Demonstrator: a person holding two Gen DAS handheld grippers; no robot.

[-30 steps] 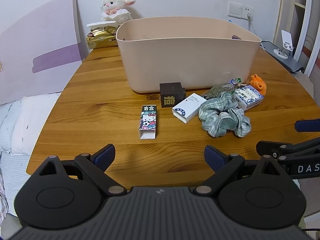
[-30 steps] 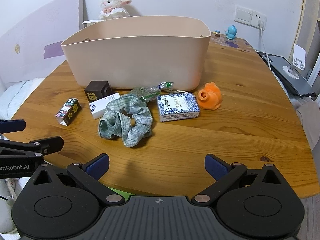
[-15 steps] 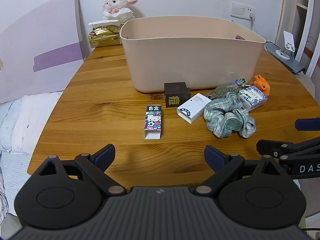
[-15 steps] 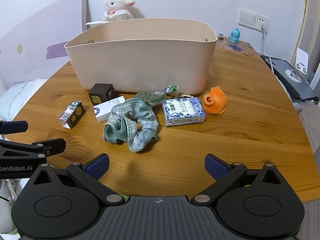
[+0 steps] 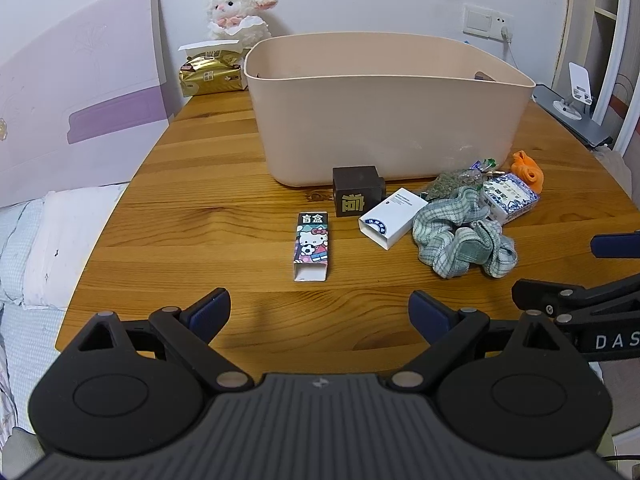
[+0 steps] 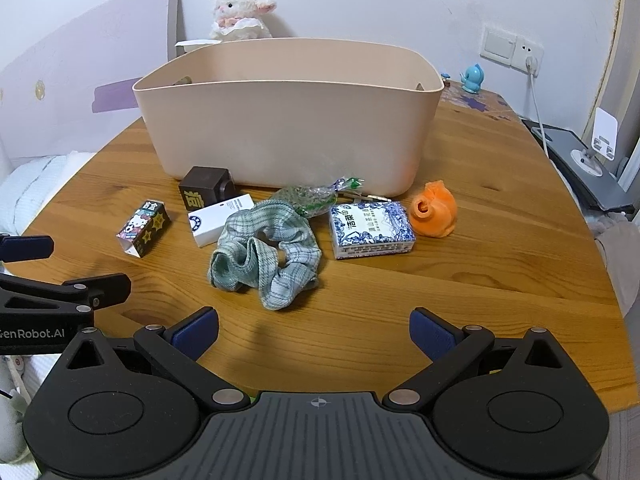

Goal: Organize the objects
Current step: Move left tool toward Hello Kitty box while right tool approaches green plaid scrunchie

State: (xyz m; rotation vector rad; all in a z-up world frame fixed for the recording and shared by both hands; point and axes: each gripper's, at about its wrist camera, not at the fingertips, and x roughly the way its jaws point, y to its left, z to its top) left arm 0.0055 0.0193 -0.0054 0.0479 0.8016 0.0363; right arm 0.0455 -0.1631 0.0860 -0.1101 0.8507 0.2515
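Clutter for sorting lies in a loose row on the wooden counter [image 5: 224, 184], just in front of the beige bin [image 5: 384, 120] that stands toward the far edge: a cartoon-printed carton [image 5: 311, 246] at the left end, then a dark cube [image 5: 357, 196], a white box [image 5: 392, 217], a green plaid scrunchie [image 6: 268, 256], a clear packet of greenish bits [image 6: 310, 198], a blue-and-white packet [image 6: 370, 229] and an orange toy [image 6: 435, 211] at the right end. Against the views of a second ago, the bin and the row sit slightly larger and lower in both cameras, so both grippers have eased forward over the near edge; nothing on the counter has shifted. That reads as the approach before a first pick, with all seven items outside the bin. The left gripper [image 5: 319, 312] has its jaws spread wide, holding and touching nothing, lined up roughly with the carton but well short of it. The right gripper [image 6: 314, 330] is likewise spread and empty, hovering above the near edge with the scrunchie nearest ahead. Little can be seen of the bin's inside from here.
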